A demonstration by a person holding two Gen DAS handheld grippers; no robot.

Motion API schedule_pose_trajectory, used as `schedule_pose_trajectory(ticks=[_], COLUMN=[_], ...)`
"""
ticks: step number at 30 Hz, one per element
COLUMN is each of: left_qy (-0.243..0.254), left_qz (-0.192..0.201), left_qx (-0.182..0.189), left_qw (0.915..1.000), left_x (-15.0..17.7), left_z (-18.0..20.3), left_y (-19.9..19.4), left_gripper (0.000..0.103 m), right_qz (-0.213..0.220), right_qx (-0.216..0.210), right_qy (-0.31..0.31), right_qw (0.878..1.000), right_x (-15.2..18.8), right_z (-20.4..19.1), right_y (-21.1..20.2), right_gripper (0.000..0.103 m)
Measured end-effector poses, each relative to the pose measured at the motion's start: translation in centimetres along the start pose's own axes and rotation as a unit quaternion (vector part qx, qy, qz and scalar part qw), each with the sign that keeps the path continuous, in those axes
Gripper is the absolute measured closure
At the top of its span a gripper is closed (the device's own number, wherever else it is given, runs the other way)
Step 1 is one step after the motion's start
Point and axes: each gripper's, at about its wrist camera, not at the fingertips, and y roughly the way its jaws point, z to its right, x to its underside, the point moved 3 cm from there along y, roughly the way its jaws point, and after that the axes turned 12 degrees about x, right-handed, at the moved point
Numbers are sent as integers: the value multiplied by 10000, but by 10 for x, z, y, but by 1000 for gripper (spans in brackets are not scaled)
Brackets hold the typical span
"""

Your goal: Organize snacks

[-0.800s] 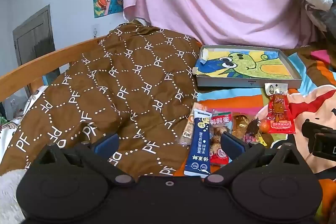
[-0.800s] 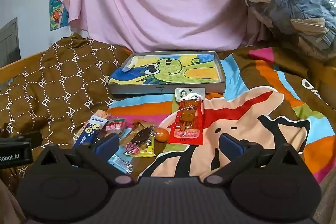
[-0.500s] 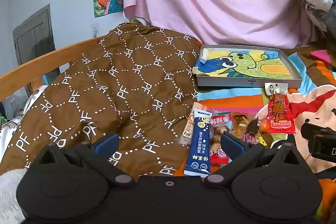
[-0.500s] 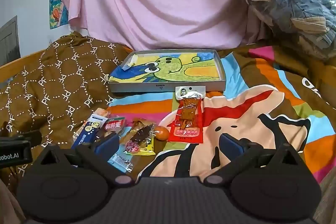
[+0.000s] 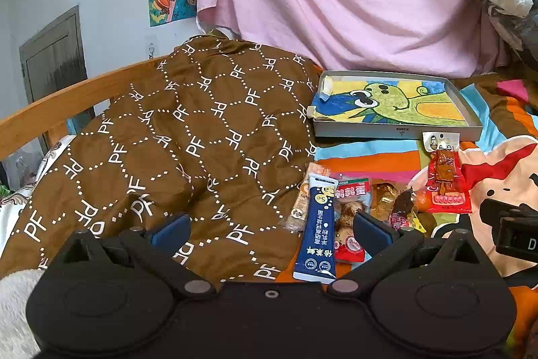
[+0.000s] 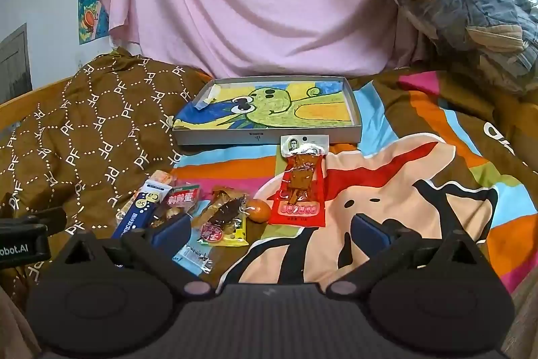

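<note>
1. The left tool is wide open and holds nothing
2. The right tool is wide open and empty too
3. The blue stick pack lies on the bed just past the left tool at 1 o'clock, its long side pointing to 12
4. The tray sits farther off at 1 o'clock, so the left hand is nearer the pack

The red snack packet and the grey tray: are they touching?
Touching, it seems. In the right wrist view the red packet's white top edge overlaps the tray's front wall with no bedding showing between them. The left wrist view shows the same overlap.
</note>
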Motion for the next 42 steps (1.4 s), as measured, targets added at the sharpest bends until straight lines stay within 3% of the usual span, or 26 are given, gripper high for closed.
schedule_pose_trajectory(ticks=[42], left_qy=[-77], left_qz=[-416], left_qx=[166], left_qw=[9990], left_x=[4], left_z=[2], left_y=[11], left_gripper=[1], right_qz=[-272], right_qx=[-89], right_qy=[19], right_qw=[9996], right_x=[4], right_z=[-1], right_y=[1], right_gripper=[0])
